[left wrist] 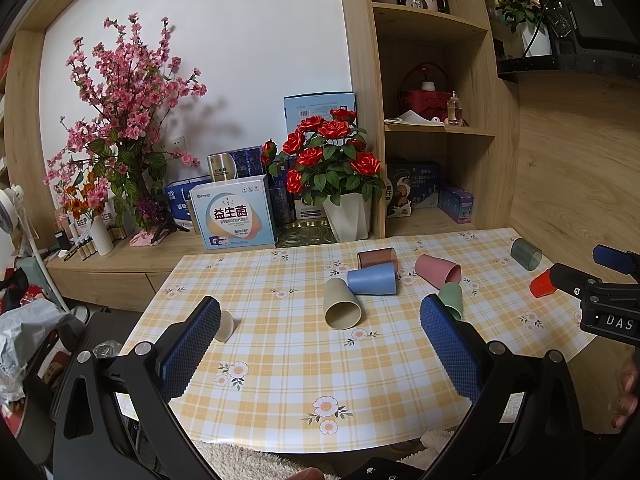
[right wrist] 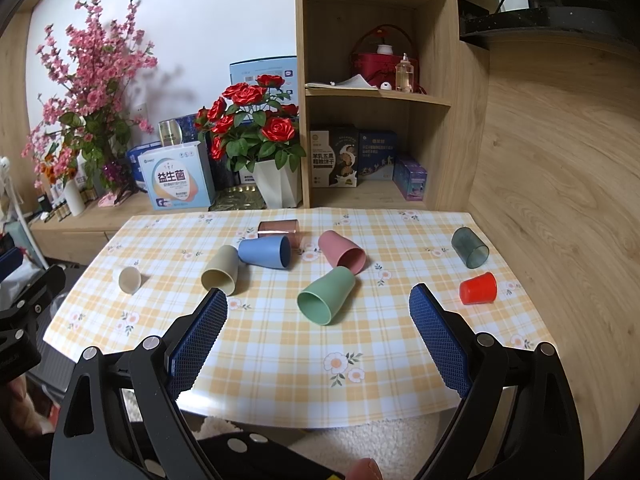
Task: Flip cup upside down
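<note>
Several cups lie on their sides on the checked table (right wrist: 280, 360): green cup (right wrist: 326, 298), beige cup (right wrist: 220, 270), blue cup (right wrist: 266, 252), pink cup (right wrist: 342, 254), brown translucent cup (right wrist: 279, 229), dark grey translucent cup (right wrist: 470, 247), small red cup (right wrist: 478, 289) and small cream cup (right wrist: 129, 279). My right gripper (right wrist: 318, 338) is open and empty, above the table's near edge, short of the green cup. My left gripper (left wrist: 320, 344) is open and empty, short of the beige cup (left wrist: 342, 309). The green cup (left wrist: 452, 299) is partly hidden behind the left gripper's right finger.
Behind the table a low wooden counter (right wrist: 80, 232) holds boxes, a white pot of red roses (right wrist: 276, 188) and pink blossom branches (right wrist: 92, 92). A wooden shelf unit (right wrist: 376, 92) stands at the back right. A wood-panel wall is right of the table.
</note>
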`<state>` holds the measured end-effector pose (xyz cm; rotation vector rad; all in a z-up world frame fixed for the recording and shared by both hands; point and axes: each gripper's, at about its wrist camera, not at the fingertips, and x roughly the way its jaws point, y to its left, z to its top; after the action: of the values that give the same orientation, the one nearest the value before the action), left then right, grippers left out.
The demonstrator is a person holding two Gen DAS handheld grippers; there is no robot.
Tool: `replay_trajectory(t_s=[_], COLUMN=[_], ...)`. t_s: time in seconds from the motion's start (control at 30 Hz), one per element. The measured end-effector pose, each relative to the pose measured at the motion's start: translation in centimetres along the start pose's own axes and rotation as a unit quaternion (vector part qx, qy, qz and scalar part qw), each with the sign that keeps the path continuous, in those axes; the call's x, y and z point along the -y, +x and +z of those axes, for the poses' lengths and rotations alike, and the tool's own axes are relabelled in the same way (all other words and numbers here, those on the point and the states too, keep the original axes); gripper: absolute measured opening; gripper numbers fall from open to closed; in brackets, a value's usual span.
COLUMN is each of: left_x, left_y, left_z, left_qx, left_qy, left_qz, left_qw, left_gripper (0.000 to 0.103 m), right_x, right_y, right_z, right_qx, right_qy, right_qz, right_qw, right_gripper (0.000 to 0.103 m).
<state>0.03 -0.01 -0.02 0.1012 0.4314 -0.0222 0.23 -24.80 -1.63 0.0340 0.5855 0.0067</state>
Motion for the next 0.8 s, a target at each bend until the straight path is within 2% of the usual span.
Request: replay_trajectory(t_s=[0.8], left_x=[-0.01], left_y=[0.00], left_z=[0.00], left_qx=[-0.001], left_qy=[0.000], left_qz=[0.000], left_qw=[1.0000], left_gripper=[0.098], right_x=[0.14], right_y=[0.13], right_z=[0.05], right_qx=[-0.001], right_qy=[0.001], right_qz=[0.001], right_qw=[1.000], right_gripper=[0.089])
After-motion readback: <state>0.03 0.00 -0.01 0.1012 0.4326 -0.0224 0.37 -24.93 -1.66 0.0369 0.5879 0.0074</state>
